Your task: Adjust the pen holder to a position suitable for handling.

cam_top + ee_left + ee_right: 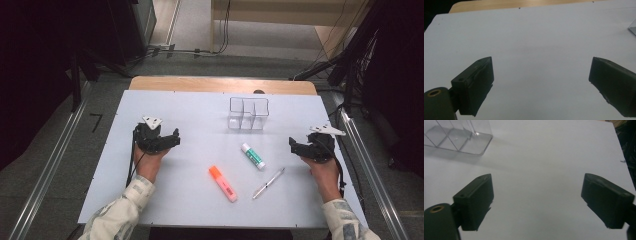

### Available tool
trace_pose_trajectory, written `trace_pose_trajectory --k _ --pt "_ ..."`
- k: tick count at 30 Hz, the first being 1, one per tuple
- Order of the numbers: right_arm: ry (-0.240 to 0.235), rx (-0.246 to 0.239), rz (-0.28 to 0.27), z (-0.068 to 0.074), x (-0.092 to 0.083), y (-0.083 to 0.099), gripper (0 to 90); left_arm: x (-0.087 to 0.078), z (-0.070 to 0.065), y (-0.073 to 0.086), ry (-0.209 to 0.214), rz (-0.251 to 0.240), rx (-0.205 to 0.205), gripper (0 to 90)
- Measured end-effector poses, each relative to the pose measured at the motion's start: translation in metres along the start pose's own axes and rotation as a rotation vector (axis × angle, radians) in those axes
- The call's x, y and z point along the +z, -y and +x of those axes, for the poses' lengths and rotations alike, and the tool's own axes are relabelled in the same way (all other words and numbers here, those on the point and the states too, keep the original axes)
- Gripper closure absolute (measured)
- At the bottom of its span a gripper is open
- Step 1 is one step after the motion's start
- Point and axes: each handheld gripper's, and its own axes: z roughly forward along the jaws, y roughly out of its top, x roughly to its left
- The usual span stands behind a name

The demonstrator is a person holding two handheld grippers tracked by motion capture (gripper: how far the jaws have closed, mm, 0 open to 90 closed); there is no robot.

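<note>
My left gripper [541, 75]: jaws wide, empty.
My right gripper [537, 195]: jaws wide, empty; organizer [461, 137] ahead-left.
High view: marker [223, 183], glue [253, 155], pen [268, 183] before organizer [248, 113].

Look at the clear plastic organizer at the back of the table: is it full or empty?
Empty. The clear organizer shows bare compartments through its walls; the highlighter, glue stick and pen lie outside on the table.

Orange highlighter [223, 183], green-and-white glue stick [253, 155], silver pen [268, 183]

No readable text on the table

The glue stick [253, 156] carries a green label and the orange highlighter [223, 183] a small barcode-like patch, both too small to read.
</note>
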Motion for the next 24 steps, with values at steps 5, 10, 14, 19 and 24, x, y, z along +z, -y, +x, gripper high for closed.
trace_pose_trajectory --k 5,10,14,19,24 --pt "-0.002 -0.019 0.005 0.008 0.015 -0.013 16.4 0.015 -0.013 -0.013 0.009 -0.017 0.022 15.2" --pt "-0.014 -0.026 0.013 0.015 0.029 -0.015 24.5 0.028 -0.03 -0.022 0.03 -0.024 0.052 25.1" --pt "-0.031 -0.048 -0.037 0.019 0.038 -0.02 38.4 0.045 -0.047 -0.031 0.089 -0.039 0.072 44.9" --pt "-0.025 -0.03 -0.053 0.018 0.051 -0.032 50.4 0.063 -0.064 -0.042 0.123 -0.019 0.077 68.9" --pt "-0.06 -0.036 -0.027 0.022 0.057 -0.046 70.4 0.074 -0.08 -0.049 0.161 0.007 0.089 85.7"
